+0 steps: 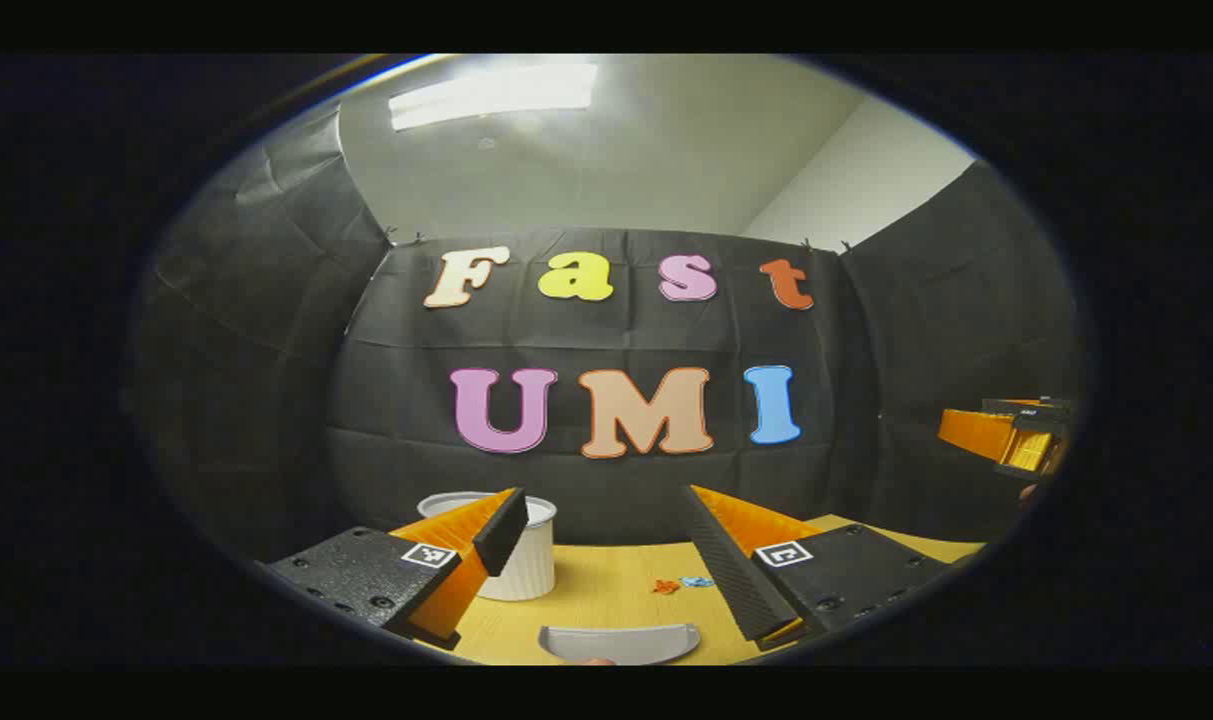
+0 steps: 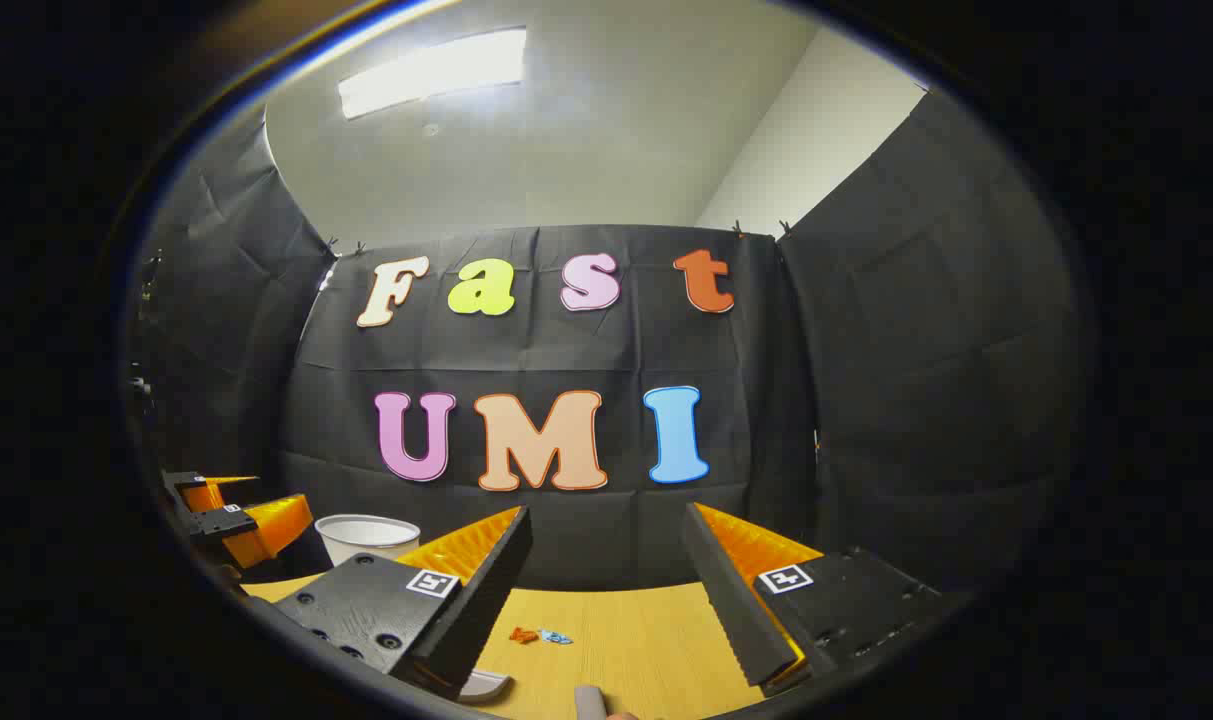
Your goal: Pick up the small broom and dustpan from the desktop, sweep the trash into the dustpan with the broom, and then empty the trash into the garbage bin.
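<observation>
Dustpan (image 1: 618, 643) below left tool (image 1: 606, 550) (apart)

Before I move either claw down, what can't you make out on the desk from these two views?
- Dustpan: left gripper view, cut off by the bottom edge; its handle is hidden.
- Broom: right gripper view, just a grey tip at the bottom edge; I can't be sure it is the broom.
- Trash: small coloured scraps, too small to count or identify.
- Bin: the left claw's finger covers part of it; its inside is hidden.
</observation>
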{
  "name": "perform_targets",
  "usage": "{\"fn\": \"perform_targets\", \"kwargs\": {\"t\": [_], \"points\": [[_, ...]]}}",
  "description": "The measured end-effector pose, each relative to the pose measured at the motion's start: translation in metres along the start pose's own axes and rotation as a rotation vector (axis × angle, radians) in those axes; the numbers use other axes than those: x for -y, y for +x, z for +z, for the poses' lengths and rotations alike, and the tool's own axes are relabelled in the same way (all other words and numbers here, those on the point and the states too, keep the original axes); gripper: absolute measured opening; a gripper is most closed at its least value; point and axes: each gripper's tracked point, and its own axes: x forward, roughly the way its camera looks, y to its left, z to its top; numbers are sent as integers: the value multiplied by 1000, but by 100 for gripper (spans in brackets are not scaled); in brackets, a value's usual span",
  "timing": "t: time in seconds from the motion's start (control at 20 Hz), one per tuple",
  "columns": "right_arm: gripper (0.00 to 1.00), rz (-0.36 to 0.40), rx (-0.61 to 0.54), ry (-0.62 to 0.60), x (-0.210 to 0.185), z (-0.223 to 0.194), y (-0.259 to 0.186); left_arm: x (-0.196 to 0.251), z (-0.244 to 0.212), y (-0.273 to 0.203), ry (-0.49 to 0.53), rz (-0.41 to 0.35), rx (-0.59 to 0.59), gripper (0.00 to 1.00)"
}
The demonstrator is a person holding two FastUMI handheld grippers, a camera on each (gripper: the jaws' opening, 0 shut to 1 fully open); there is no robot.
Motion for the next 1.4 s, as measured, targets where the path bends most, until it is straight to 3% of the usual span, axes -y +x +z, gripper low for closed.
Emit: {"fn": "perform_targets", "kwargs": {"t": [1.4], "points": [[92, 44, -73, -2, -7, -19, 3, 8, -1, -1, 34, -6, -12, 92]]}}
